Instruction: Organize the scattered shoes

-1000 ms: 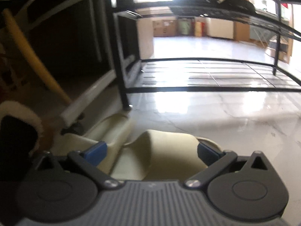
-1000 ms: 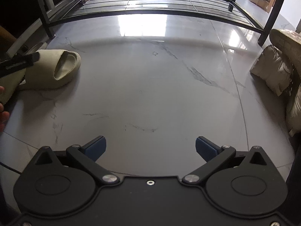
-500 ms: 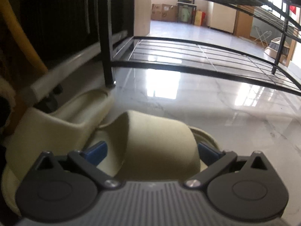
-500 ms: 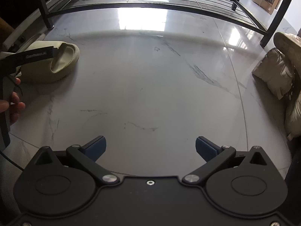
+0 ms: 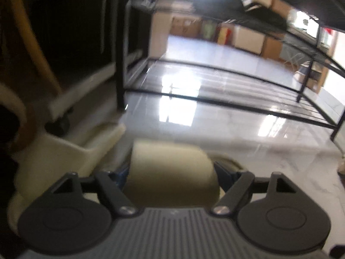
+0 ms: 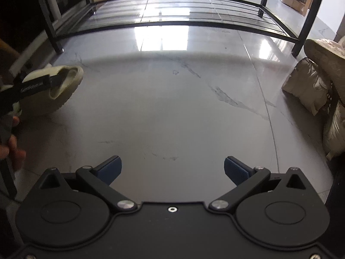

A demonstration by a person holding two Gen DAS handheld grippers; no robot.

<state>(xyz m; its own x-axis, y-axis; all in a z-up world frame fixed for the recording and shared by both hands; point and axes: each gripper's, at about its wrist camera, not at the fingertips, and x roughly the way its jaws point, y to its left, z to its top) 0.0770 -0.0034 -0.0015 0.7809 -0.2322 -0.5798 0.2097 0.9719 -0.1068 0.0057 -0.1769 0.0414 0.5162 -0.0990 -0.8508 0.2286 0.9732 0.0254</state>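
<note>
Left gripper (image 5: pixel 172 172) clamps cream slide (image 5: pixel 170 168); right view alone shows boots (image 6: pixel 323 79).

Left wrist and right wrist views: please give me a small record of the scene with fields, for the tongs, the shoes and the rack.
left tongs: shut on the cream slide sandal, fingers on both sides of its strap
second cream sandal: beside the held one, to its left
right tongs: open, holding nothing, above bare marble floor
beige shoes: at the right edge of the right wrist view, on the floor
black rack: lowest shelf holds no shoes; dark shoes on an upper shelf
</note>
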